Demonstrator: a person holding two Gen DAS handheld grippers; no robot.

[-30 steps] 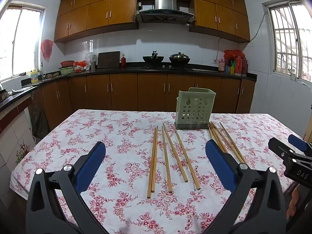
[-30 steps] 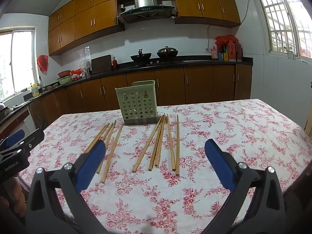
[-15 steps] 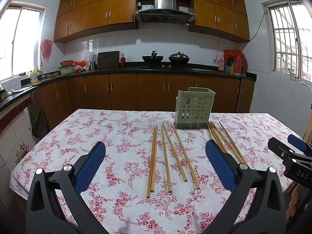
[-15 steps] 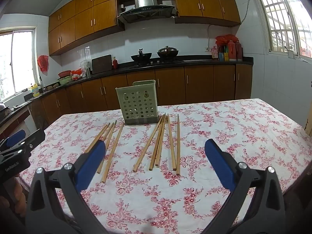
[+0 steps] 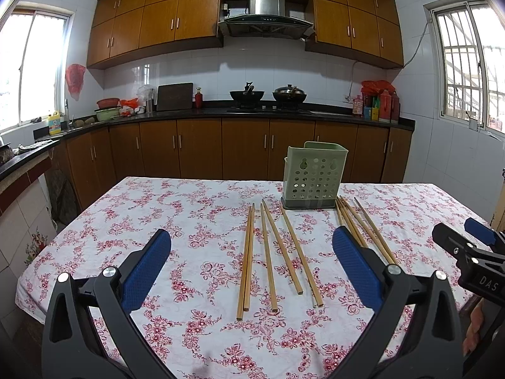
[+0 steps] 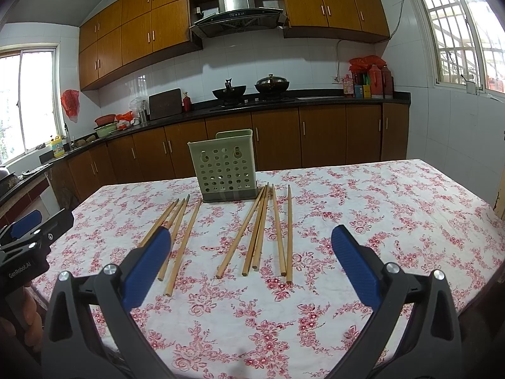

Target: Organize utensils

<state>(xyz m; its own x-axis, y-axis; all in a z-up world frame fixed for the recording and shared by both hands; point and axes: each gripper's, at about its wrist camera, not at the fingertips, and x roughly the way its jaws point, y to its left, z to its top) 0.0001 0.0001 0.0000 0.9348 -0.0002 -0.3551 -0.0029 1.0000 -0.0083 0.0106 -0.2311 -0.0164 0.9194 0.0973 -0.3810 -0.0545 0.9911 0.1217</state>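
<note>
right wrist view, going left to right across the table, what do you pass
The other gripper at the left edge → left bunch of chopsticks → green holder further back → right bunch of chopsticks → bare flowered tablecloth.

Left wrist camera is sitting behind the left claw (image 5: 251, 259), low over the near table (image 5: 132, 221) edge, facing the far kitchen wall. The holder (image 5: 313, 177) is lying ahead of that claw, right of its centre line; the right claw (image 5: 473, 246) is showing at the right border.

Right wrist camera is riding behind the right claw (image 6: 251, 252), similarly low and near, facing the same way. The holder (image 6: 224, 165) is lying ahead, left of centre; the left claw (image 6: 34, 230) is showing at the left border.

Both views are sharing table, chopsticks (image 5: 268, 252) (image 6: 257, 230), holder.
</note>
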